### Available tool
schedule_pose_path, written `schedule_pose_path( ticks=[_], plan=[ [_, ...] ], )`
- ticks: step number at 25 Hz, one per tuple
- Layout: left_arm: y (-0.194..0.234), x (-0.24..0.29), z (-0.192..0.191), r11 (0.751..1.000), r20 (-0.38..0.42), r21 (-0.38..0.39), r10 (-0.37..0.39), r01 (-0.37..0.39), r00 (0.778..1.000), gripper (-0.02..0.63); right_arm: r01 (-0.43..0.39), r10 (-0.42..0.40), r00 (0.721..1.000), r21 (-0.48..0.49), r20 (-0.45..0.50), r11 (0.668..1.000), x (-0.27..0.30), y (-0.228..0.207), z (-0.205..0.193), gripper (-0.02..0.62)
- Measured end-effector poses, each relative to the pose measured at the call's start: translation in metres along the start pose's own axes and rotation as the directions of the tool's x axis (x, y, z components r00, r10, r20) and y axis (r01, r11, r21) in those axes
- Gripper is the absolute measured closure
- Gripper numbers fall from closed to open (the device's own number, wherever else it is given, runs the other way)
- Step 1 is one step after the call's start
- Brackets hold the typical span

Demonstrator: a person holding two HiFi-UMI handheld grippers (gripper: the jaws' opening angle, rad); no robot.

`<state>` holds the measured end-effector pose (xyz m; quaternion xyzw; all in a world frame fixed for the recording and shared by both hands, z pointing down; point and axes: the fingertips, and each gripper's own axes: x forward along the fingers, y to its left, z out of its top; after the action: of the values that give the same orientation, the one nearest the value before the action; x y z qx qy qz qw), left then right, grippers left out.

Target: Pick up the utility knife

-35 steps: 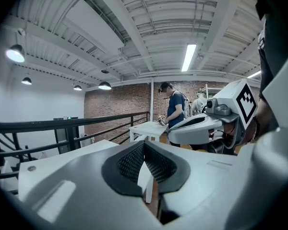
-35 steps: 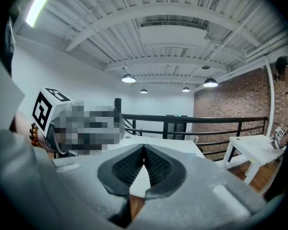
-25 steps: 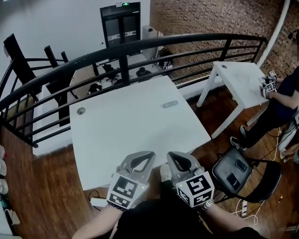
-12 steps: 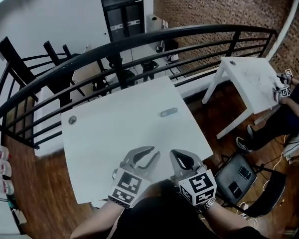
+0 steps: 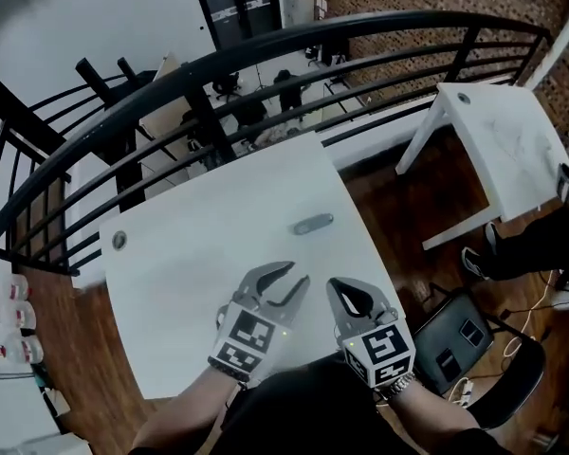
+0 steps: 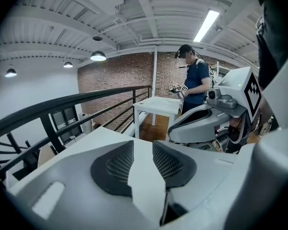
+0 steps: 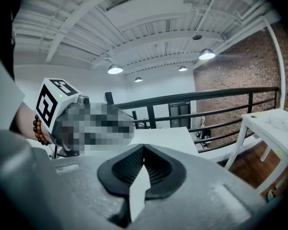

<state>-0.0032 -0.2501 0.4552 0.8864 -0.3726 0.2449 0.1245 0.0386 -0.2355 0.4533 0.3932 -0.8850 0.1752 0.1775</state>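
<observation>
While the left claw (image 5: pixel 290 282), shut a second ago, is opening on nothing, the slim grey utility knife (image 5: pixel 313 224) lies untouched toward the far edge of the white square surface (image 5: pixel 185 263); right claw (image 5: pixel 353 295) closed, empty: approach stage.

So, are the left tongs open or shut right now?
Open, and opening wider: the left tongs show a clear gap between their tips, with nothing in it.

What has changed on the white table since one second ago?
The left gripper and the right gripper moved forward over the white table, toward the grey oblong utility knife. The left jaws, shut before, are opening with nothing between them. The right jaws stayed shut; the knife lies untouched where it was.
</observation>
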Motion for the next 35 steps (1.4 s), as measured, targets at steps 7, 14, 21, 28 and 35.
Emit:
schedule_pose_path(
  ticks=[7, 14, 21, 28, 35],
  plan=[
    [0.036, 0.061, -0.016, 0.999, -0.089, -0.039, 0.009, -0.013, 0.996, 0.460, -0.040, 0.041, 0.998, 0.014, -0.054, 0.999, 0.036, -0.034, -0.007, 0.603],
    [0.069, 0.118, -0.050, 0.996, -0.192, -0.075, 0.038, -0.053, 0.981, 0.442, -0.074, 0.078, 0.990, 0.033, -0.121, 0.997, 0.063, -0.061, -0.022, 0.603],
    [0.091, 0.155, -0.069, 0.993, -0.227, -0.083, 0.068, -0.089, 0.971, 0.394, -0.103, 0.109, 0.981, 0.049, -0.163, 0.994, 0.084, -0.078, -0.034, 0.603],
    [0.096, 0.176, -0.086, 0.995, -0.287, -0.071, 0.050, -0.073, 0.957, 0.362, -0.106, 0.117, 0.977, 0.068, -0.179, 0.992, 0.090, -0.090, -0.041, 0.603],
    [0.089, 0.186, -0.098, 0.996, -0.327, -0.084, 0.002, -0.031, 0.945, 0.354, -0.091, 0.105, 0.978, 0.083, -0.182, 0.992, 0.090, -0.102, -0.043, 0.603]
  ],
)
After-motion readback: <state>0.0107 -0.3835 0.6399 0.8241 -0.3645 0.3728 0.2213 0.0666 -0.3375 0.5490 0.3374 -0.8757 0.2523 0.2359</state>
